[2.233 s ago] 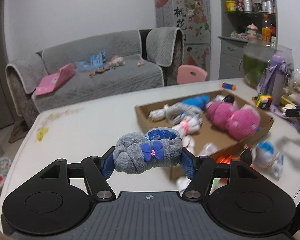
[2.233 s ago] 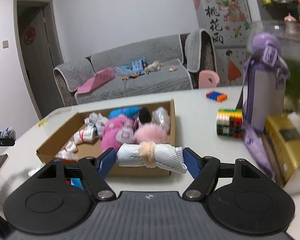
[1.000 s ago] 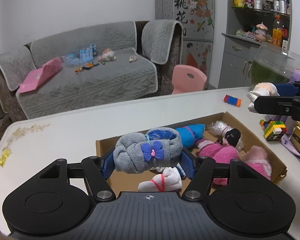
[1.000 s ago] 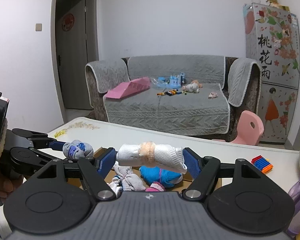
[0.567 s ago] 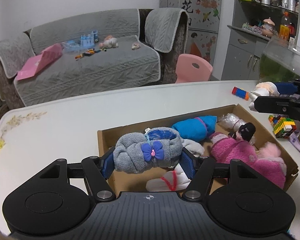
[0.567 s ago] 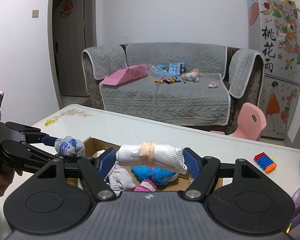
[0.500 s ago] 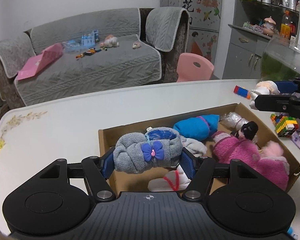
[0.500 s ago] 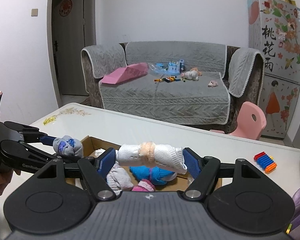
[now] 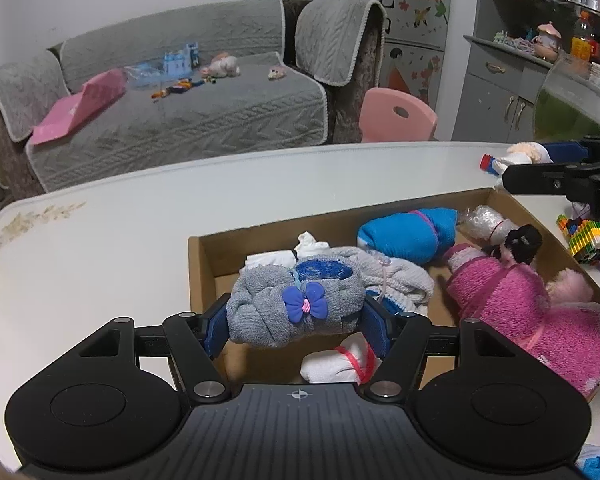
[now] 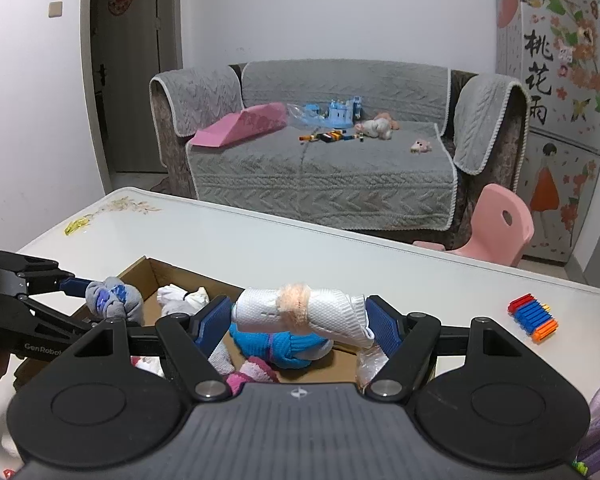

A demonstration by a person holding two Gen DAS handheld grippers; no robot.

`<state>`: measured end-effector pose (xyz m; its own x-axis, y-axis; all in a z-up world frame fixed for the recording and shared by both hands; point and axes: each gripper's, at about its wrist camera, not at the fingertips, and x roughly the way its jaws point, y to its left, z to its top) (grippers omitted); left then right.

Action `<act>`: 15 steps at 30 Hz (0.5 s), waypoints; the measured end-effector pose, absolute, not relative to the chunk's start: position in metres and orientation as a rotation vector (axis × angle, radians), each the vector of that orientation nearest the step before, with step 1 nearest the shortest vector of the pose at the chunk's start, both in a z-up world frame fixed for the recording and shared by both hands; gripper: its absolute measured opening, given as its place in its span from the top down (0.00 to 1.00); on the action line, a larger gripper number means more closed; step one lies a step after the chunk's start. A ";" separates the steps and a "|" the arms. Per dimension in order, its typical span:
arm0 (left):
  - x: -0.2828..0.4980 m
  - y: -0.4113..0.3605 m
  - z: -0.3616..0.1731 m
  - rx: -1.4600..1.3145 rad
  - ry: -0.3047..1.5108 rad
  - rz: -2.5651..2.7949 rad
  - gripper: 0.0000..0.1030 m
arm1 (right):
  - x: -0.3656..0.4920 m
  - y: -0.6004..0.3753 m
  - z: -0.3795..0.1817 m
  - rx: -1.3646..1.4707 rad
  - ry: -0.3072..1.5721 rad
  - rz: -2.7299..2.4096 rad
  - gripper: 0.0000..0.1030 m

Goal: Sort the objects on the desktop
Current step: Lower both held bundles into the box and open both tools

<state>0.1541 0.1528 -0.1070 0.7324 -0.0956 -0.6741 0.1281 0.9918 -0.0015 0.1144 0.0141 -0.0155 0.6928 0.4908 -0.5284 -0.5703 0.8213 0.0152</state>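
Above the cardboard box, grey sock roll clamped in left hand-held gripper, white sock roll in right hand-held gripper

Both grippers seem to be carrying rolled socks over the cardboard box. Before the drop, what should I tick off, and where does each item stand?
1. Left gripper clamped on the grey sock bundle: ok.
2. Right gripper clamped on the white sock roll: ok.
3. Grey bundle over the cardboard box: ok, near its left end.
4. White roll over the box: ok in the right wrist view, with the blue sock roll beneath it.
5. Free floor space under each load: cannot tell, socks already lie there.
6. Grippers apart from each other: ok.
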 end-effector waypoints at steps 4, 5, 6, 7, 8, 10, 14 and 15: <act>0.158 0.157 -0.112 0.046 0.761 -0.130 0.31 | 0.126 0.011 -0.018 -0.147 0.572 0.586 0.32; 0.159 0.157 -0.113 0.044 0.767 -0.131 0.31 | 0.129 0.010 -0.020 -0.147 0.583 0.583 0.32; 0.159 0.158 -0.115 0.040 0.770 -0.133 0.31 | 0.132 0.010 -0.022 -0.152 0.593 0.578 0.32; 0.160 0.158 -0.115 0.035 0.773 -0.134 0.31 | 0.133 0.010 -0.023 -0.159 0.598 0.573 0.32; 0.161 0.159 -0.116 0.030 0.776 -0.136 0.31 | 0.135 0.010 -0.025 -0.163 0.605 0.570 0.32; 0.161 0.159 -0.118 0.029 0.779 -0.140 0.31 | 0.137 0.009 -0.027 -0.168 0.613 0.563 0.32; 0.160 0.160 -0.119 0.025 0.781 -0.144 0.31 | 0.138 0.013 -0.032 -0.196 0.628 0.572 0.32; 0.160 0.159 -0.119 0.025 0.781 -0.142 0.31 | 0.138 0.015 -0.033 -0.208 0.630 0.576 0.32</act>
<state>0.1596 0.1593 -0.1189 0.7008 -0.1187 -0.7034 0.1372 0.9901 -0.0304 0.1383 0.0148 -0.0329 0.6582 0.4433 -0.6085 -0.5664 0.8241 -0.0122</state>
